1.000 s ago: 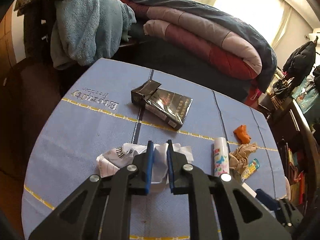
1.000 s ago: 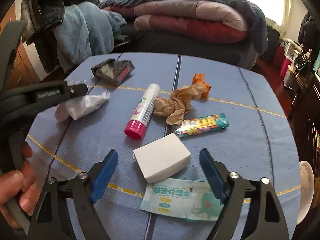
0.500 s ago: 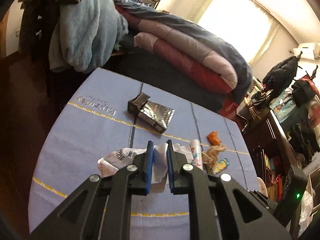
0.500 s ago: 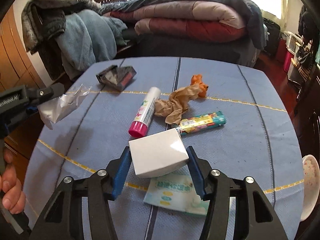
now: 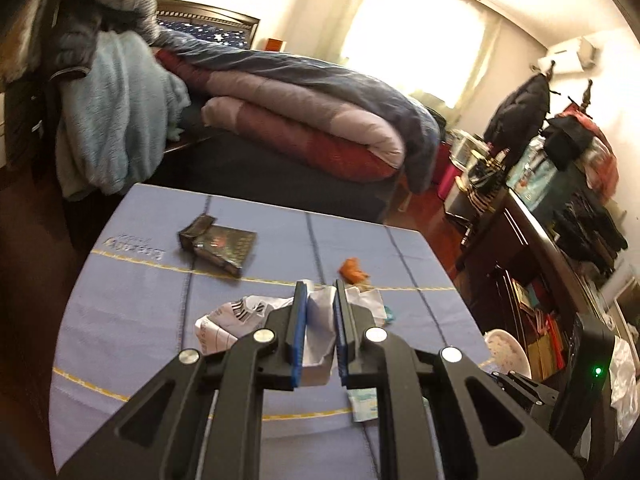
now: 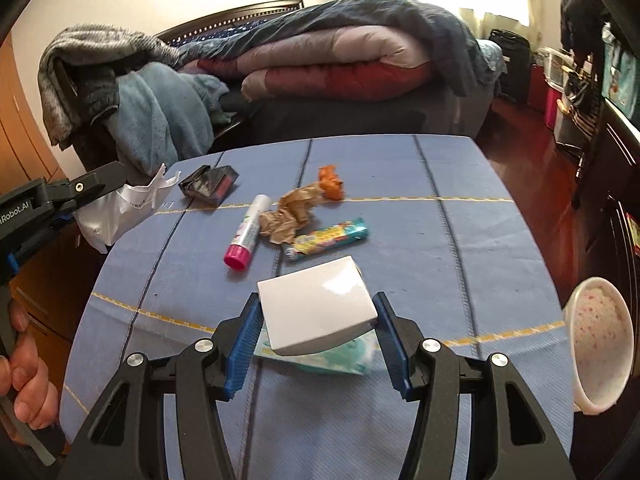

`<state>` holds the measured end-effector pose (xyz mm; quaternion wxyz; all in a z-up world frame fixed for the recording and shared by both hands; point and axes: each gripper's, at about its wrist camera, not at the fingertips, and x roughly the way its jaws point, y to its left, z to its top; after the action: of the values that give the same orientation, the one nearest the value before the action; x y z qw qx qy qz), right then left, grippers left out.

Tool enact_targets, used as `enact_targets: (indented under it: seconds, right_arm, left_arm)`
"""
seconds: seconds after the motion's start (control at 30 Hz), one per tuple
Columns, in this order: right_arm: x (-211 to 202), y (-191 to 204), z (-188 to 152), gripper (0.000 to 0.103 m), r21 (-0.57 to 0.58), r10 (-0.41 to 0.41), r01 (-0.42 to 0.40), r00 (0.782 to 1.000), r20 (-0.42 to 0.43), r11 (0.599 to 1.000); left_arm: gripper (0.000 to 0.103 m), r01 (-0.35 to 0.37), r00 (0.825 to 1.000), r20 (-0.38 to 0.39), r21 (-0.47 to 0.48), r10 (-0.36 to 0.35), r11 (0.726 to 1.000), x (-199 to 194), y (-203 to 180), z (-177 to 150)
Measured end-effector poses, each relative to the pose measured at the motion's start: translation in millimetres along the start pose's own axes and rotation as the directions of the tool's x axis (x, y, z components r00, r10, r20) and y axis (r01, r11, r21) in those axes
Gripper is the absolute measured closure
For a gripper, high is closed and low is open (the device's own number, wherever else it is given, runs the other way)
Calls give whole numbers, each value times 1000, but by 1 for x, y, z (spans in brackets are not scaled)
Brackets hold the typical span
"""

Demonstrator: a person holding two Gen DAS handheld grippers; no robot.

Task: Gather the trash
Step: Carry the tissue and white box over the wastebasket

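The left gripper pinches crumpled white paper tightly, lifted for disposal. The right gripper, half open, clamps a white box, seemingly clear of the blue tablecloth.

Both grippers, left and right, share one build: matte black plastic linkage arms with triangular cut-outs, round silver pivot screws, and ribbed blue pads lining each finger. White "Robot.AI" lettering marks the left unit's side

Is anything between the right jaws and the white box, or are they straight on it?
Nothing visible: the right gripper has its jaws pressed directly against both sides of the white box.
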<state>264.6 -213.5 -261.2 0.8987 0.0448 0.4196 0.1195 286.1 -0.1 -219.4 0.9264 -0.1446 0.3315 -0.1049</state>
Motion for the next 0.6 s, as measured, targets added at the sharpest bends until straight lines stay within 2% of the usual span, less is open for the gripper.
enact_targets:
  seconds: [0.6]
  right_arm:
    - [-43, -80, -26, 47, 117, -53, 47, 998, 43, 992]
  left_arm:
    - [89, 90, 994, -69, 164, -80, 982, 29, -110, -15]
